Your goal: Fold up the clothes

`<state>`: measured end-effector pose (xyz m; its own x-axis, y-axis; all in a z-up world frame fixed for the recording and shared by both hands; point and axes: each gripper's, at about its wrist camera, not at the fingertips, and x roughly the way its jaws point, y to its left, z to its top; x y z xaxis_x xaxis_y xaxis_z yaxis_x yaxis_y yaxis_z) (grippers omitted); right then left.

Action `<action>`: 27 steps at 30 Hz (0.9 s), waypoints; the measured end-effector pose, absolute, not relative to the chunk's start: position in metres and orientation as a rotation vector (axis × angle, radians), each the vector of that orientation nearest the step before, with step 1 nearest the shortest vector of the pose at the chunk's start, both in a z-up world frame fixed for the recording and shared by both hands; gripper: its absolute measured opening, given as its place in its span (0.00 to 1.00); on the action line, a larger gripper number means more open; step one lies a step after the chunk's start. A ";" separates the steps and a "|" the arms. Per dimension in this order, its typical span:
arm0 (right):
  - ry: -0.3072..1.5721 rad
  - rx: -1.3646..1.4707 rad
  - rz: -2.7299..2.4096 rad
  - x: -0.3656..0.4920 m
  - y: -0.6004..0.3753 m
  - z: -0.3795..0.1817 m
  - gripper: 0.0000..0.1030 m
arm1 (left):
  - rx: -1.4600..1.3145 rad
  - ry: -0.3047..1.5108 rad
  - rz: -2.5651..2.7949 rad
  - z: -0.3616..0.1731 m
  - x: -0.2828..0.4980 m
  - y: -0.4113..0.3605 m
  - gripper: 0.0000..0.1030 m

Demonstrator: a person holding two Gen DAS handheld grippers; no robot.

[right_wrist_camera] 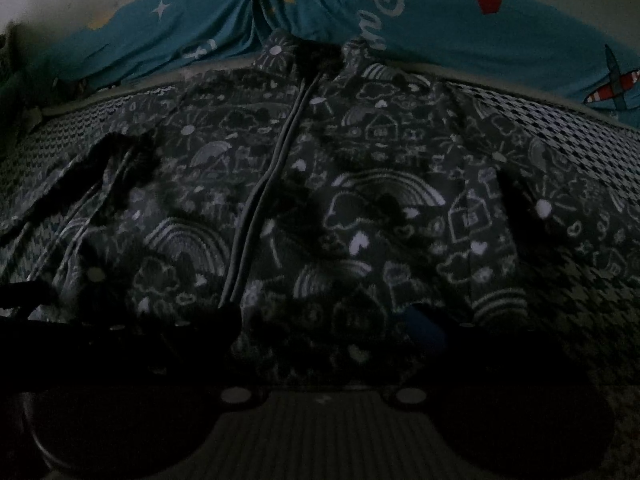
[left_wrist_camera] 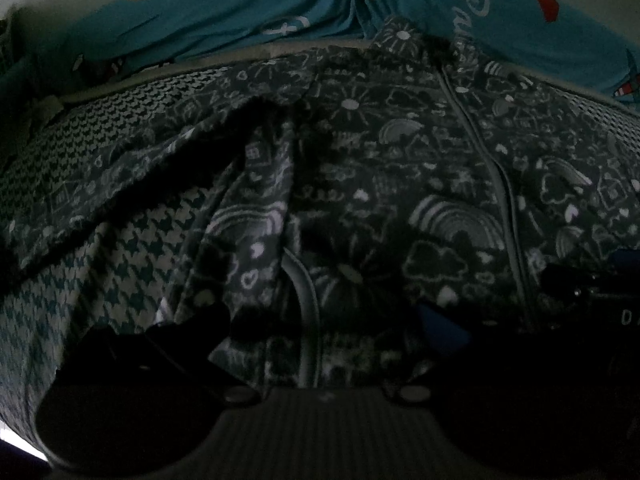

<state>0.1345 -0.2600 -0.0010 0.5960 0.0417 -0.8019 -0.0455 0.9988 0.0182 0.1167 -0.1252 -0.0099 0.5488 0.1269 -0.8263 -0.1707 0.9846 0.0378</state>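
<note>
Right gripper [right_wrist_camera: 320, 332] wide open, gripping nothing, above dark doodle-print jacket [right_wrist_camera: 360, 208] spread over houndstooth bedcover [right_wrist_camera: 580, 312]; teal pillow [right_wrist_camera: 440, 20] behind.

Dim light. Dark grey zip-up fleece jacket with white doodle print [right_wrist_camera: 360, 208] lies spread over most of the teal-and-white houndstooth bed cover [left_wrist_camera: 120, 280], blocking the middle. Bare cover shows free at the left [left_wrist_camera: 48, 160] and far right [right_wrist_camera: 592, 304]. Behind the collar, a turquoise printed sheet [right_wrist_camera: 440, 28] bunches up along the back edge, closing off that side.
</note>
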 end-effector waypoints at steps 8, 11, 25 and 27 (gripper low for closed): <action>0.944 -0.029 0.053 0.135 -0.256 -0.004 0.88 | -0.054 0.991 0.170 -0.015 0.117 -0.124 1.00; 0.946 -0.038 0.052 0.134 -0.255 -0.006 0.88 | -0.048 0.987 0.170 -0.017 0.117 -0.124 1.00; 0.943 -0.051 0.034 0.136 -0.251 -0.010 0.95 | -0.045 0.992 0.171 -0.017 0.117 -0.125 1.00; 0.943 -0.049 0.033 0.136 -0.251 -0.011 0.95 | -0.047 0.993 0.171 -0.017 0.117 -0.125 1.00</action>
<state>0.1360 -0.2508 -0.0107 0.5867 0.0067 -0.8097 -0.0493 0.9984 -0.0275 0.1172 -0.1252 -0.0174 0.5338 0.1220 -0.8368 -0.1645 0.9856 0.0387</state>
